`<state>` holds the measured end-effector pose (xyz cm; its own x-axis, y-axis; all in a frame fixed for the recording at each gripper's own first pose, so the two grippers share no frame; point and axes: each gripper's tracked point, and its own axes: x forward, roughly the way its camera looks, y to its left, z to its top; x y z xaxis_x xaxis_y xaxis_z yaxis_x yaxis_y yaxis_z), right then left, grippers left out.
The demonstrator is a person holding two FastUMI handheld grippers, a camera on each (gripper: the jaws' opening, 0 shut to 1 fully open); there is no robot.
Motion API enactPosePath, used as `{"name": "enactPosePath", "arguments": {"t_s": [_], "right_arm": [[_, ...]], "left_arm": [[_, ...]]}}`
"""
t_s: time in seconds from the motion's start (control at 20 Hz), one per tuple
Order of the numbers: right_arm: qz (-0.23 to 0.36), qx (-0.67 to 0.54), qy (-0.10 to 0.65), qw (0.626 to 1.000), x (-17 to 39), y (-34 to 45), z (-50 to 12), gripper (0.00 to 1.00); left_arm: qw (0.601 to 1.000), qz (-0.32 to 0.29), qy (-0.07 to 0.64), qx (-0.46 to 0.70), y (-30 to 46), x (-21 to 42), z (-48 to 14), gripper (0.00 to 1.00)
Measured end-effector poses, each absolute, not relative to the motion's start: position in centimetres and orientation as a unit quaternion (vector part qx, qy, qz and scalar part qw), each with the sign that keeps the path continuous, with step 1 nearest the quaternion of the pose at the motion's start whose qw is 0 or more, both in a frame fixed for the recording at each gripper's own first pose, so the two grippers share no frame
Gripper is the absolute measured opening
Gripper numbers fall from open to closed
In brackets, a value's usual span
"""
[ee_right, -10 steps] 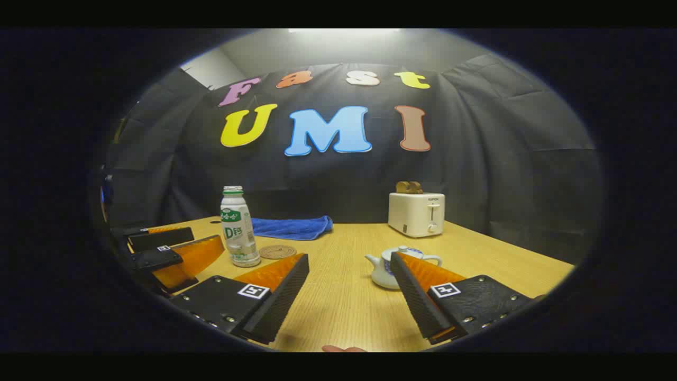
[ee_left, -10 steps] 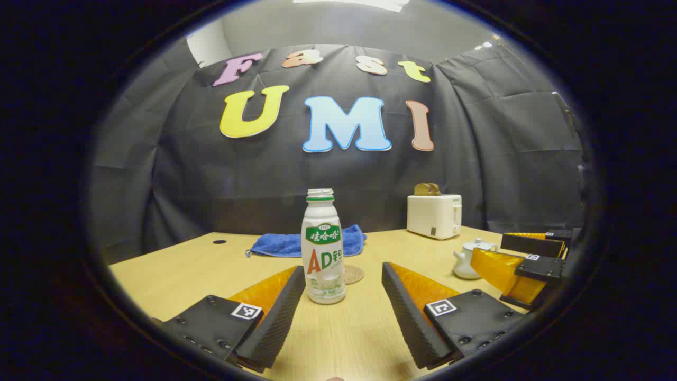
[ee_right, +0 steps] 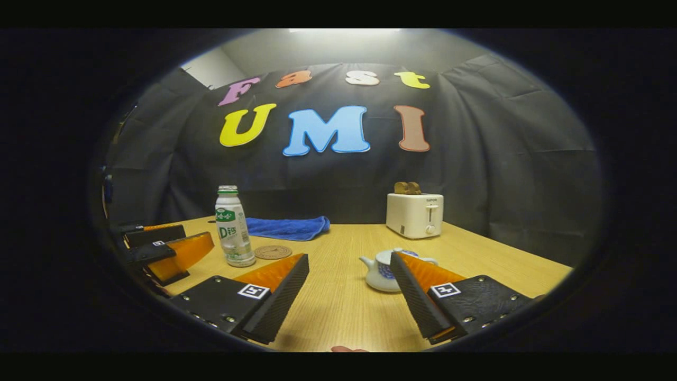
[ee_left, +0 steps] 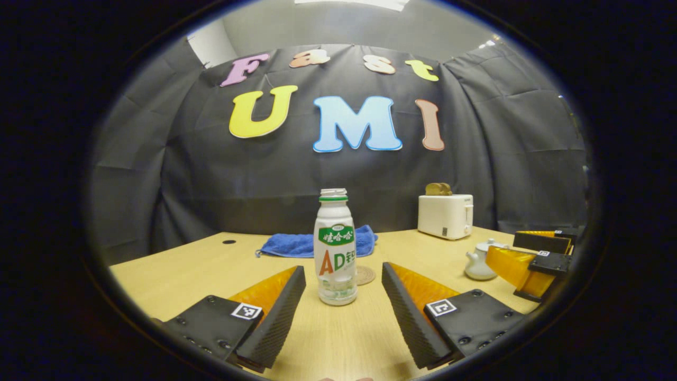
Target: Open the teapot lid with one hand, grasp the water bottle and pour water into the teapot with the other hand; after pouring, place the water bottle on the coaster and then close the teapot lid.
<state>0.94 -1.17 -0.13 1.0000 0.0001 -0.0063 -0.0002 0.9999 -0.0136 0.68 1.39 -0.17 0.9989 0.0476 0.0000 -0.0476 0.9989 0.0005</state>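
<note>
A white uncapped bottle (ee_left: 336, 248) with a green band stands upright on the wooden table (ee_left: 180, 270), just ahead of my open left gripper (ee_left: 344, 275) and between the lines of its fingers, untouched. A round cork coaster (ee_left: 365, 275) lies right behind it. A small white teapot (ee_right: 382, 270) with its lid on sits partly behind one finger of my open right gripper (ee_right: 350, 262). In the right gripper view the bottle (ee_right: 231, 226), coaster (ee_right: 273, 252) and left gripper (ee_right: 174, 248) are at the left. The left gripper view holds the teapot (ee_left: 480, 260) and right gripper (ee_left: 534, 254) at the right.
A blue cloth (ee_left: 307, 244) lies at the back of the table behind the bottle. A white toaster (ee_left: 445, 216) with toast in it stands at the back right. A small dark hole (ee_left: 229, 242) marks the tabletop at the back left.
The bottle and teapot sit slightly further right in the left gripper view, and the teapot slightly further left in the right gripper view. Both grippers stay open.
</note>
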Motion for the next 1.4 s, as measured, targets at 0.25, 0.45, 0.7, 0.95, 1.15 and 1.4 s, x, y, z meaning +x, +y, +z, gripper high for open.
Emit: {"name": "enactPosePath", "arguments": {"t_s": [0.25,0.45,0.7,0.95,1.15,1.4], "right_arm": [[-0.019,-0.021,-0.004,1.0,2.5,-3.0,0.7,0.95],[-0.041,-0.013,-0.001,0.999,4.8,-5.1,1.4,0.95],[-0.052,-0.005,0.021,0.998,7.3,-6.7,0.6,0.95],[-0.049,0.005,0.038,0.998,8.5,-6.9,-0.3,0.86],[-0.059,-0.003,0.054,0.997,8.8,-7.5,-1.2,0.36],[-0.067,-0.007,0.054,0.996,9.3,-7.7,-1.2,0.0]], "left_arm": [[1.0,0.006,-0.008,0.011,0.5,1.5,0.8,1.0],[0.999,-0.002,-0.021,0.027,0.3,2.5,2.1,0.92],[0.999,0.005,-0.026,0.027,1.5,3.3,2.6,0.97],[0.999,0.013,-0.016,0.025,2.6,4.2,2.1,1.0],[0.999,0.014,-0.017,0.028,2.9,4.5,2.1,1.0],[0.999,0.018,-0.018,0.024,3.5,4.7,1.9,1.0]]}}
